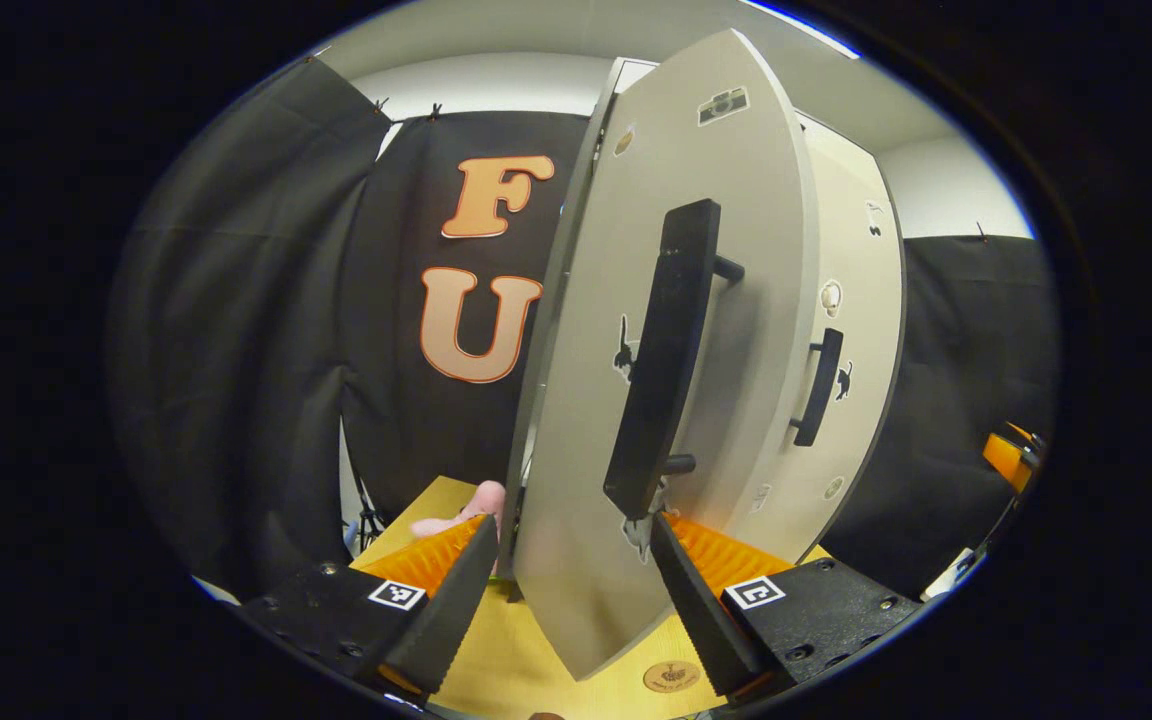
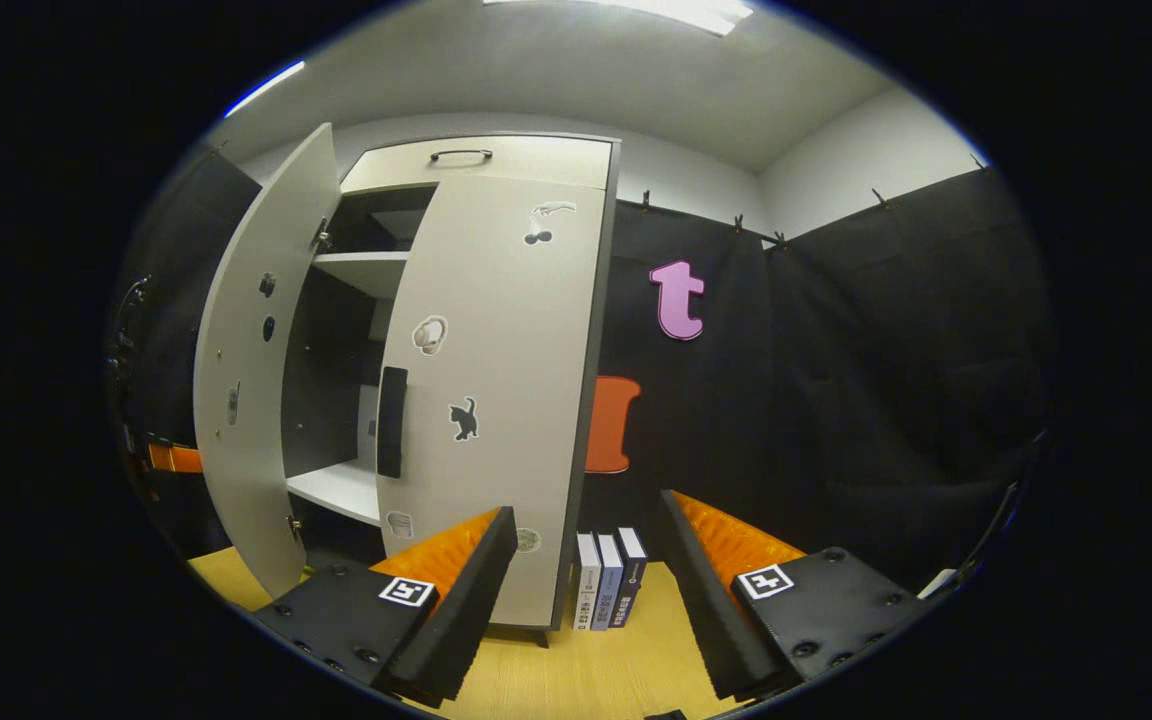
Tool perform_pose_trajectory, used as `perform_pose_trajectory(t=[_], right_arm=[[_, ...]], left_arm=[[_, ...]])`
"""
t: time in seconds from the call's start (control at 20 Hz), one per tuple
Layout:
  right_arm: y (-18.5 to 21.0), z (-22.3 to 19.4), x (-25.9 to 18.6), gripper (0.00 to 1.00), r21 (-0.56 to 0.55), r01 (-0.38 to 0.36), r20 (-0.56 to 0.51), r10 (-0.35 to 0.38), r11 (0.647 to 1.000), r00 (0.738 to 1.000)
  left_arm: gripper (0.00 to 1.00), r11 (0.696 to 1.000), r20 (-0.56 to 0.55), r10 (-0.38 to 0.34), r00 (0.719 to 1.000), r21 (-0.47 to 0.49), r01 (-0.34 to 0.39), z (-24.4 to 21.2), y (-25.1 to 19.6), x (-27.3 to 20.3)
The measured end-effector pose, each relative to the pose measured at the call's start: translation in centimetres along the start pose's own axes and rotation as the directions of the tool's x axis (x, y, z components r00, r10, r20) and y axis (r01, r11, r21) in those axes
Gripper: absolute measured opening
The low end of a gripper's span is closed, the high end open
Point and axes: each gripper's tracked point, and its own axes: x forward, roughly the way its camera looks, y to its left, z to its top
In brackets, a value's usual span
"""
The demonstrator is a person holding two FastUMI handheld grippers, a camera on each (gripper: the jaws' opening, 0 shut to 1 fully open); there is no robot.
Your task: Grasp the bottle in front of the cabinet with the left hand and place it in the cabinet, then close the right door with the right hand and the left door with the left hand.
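In the left gripper view the pale grey cabinet's left door (image 1: 696, 300) stands partly open, its edge turned toward me, with a long black handle (image 1: 666, 360). My left gripper (image 1: 573, 522) is open, and the door's lower part sits between its spread fingers, below the handle. Beyond it the right door (image 1: 851, 330) is shut against the cabinet. In the right gripper view my right gripper (image 2: 586, 505) hangs open and empty in front of the shut right door (image 2: 496, 400). The left door (image 2: 246, 400) swings out, showing dark shelves (image 2: 336, 490); what stands on them I cannot tell.
The cabinet stands on a light wooden table (image 2: 576, 680). Three books (image 2: 608, 580) stand upright just right of the cabinet. A small pink thing (image 1: 476, 505) lies on the table (image 1: 526, 650) behind the left door. Black cloth walls surround the booth.
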Motion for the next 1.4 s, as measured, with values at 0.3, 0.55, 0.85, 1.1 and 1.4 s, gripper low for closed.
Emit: perform_pose_trajectory(t=[0.3, 0.55, 0.85, 1.1, 1.4], right_arm=[[-5.5, 1.6, -0.6, 0.94, 0.022, 0.052, 0.009, -0.053, 0.998, 0.999], [-8.3, 2.7, -0.4, 0.94, 0.016, 0.058, 0.029, -0.059, 0.998, 0.998], [-11.3, 2.5, -0.1, 0.94, 0.007, 0.091, 0.033, -0.091, 0.996, 0.995], [-12.7, 2.0, 0.2, 0.94, 0.024, 0.101, 0.031, -0.102, 0.995, 0.994], [-13.9, 1.0, 1.0, 0.94, 0.045, 0.104, 0.016, -0.105, 0.994, 0.994]], left_arm=[[0.94, 1.0, 0.008, 0.017, 1.0, -0.005, -0.017, -0.5, -2.4, 3.7], [0.95, 0.996, -0.019, -0.04, 0.999, -0.081, 0.038, -1.6, -5.6, 8.1], [0.95, 1.0, -0.018, -0.014, 1.0, -0.022, 0.014, -1.5, -6.3, 11.8], [0.95, 1.0, -0.015, 0.015, 1.0, -0.002, -0.015, -1.4, -6.5, 12.1], [0.94, 0.999, -0.016, 0.028, 0.999, 0.033, -0.027, -1.1, -6.4, 12.1]])
